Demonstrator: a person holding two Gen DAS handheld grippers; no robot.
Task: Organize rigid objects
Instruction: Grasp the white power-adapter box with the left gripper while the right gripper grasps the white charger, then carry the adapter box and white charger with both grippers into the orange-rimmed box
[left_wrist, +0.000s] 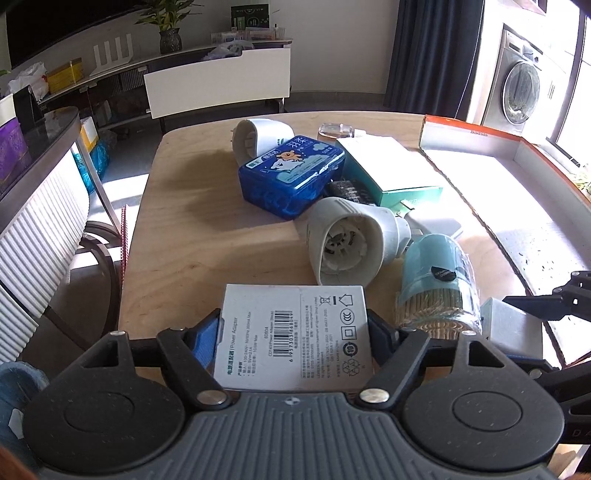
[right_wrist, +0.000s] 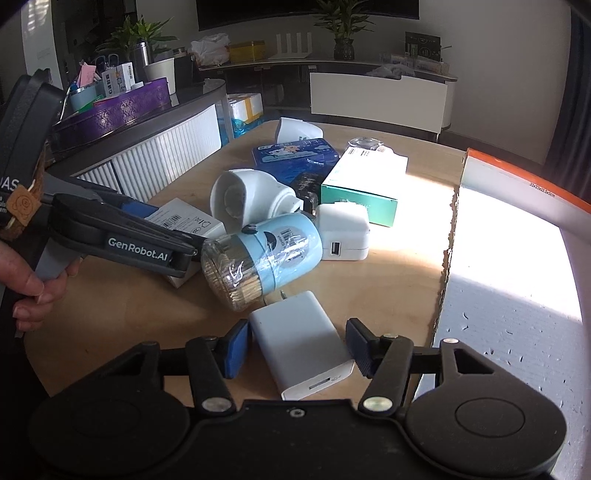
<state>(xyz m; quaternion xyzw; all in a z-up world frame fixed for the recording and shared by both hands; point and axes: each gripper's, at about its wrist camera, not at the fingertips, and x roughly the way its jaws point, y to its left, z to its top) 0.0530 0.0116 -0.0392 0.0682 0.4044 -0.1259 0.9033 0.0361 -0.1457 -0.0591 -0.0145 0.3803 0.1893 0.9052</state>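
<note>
Adapter box (left_wrist: 293, 338) pinched in left tool (left_wrist: 295, 332); power bank (right_wrist: 303, 341) sits between right tool (right_wrist: 295, 349) pads (right pad apart), on worktop (right_wrist: 388, 266).

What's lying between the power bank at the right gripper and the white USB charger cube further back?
Right wrist view: the light blue toothpick jar lies on its side between the power bank and the charger cube, with bare tabletop beside it.
</note>
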